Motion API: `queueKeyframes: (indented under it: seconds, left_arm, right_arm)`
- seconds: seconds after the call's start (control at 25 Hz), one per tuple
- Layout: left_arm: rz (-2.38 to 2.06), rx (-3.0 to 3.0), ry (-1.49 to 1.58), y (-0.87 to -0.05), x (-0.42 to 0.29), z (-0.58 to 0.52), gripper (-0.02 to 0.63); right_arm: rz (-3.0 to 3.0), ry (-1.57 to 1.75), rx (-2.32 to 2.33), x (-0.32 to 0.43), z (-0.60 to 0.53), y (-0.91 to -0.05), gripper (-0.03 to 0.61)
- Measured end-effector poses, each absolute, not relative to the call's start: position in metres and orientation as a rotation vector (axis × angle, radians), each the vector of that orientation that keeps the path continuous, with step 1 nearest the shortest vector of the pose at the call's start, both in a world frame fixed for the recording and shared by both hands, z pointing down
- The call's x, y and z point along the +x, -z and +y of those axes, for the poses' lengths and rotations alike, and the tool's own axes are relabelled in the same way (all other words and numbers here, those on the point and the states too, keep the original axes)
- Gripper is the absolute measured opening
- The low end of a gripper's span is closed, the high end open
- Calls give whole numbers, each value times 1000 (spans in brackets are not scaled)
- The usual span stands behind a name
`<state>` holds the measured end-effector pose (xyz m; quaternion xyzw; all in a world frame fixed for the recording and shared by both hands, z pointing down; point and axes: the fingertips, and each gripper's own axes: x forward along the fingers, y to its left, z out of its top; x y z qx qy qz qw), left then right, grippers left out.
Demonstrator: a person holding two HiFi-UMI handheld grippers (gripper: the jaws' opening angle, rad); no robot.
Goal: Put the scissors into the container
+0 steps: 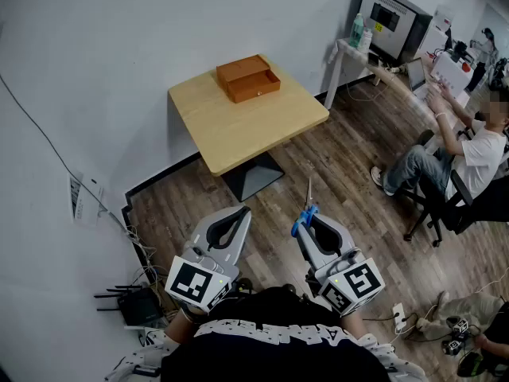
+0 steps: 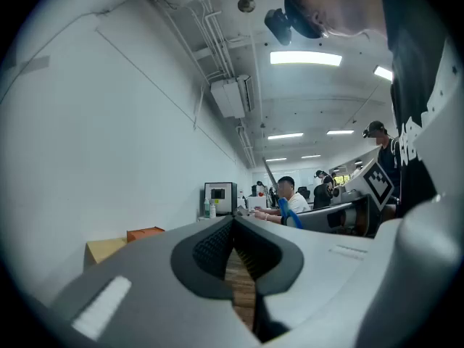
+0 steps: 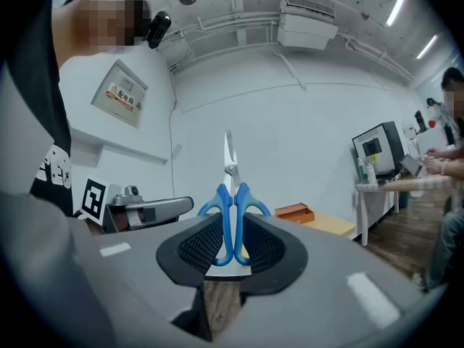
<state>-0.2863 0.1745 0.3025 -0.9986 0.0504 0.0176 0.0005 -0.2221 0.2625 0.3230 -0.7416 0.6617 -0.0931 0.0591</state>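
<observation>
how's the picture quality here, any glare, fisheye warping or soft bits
Head view: even light and sharp, with only mild bowing toward the edges. Left gripper view: heavy fisheye with black corners; the ceiling light is blown out, and the left gripper, close to the lens, looks soft. Right gripper view: same fisheye, but the scissors in the right gripper are crisp.
</observation>
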Motion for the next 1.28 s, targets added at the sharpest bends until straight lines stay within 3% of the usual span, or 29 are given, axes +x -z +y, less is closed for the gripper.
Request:
queueKeyframes:
  seconds: [1.28]
  left_arm:
    - [60,-3122,40,-327,-225,266,2]
  right_arm:
    - [1856,302,-2263,-165,374,-354,103]
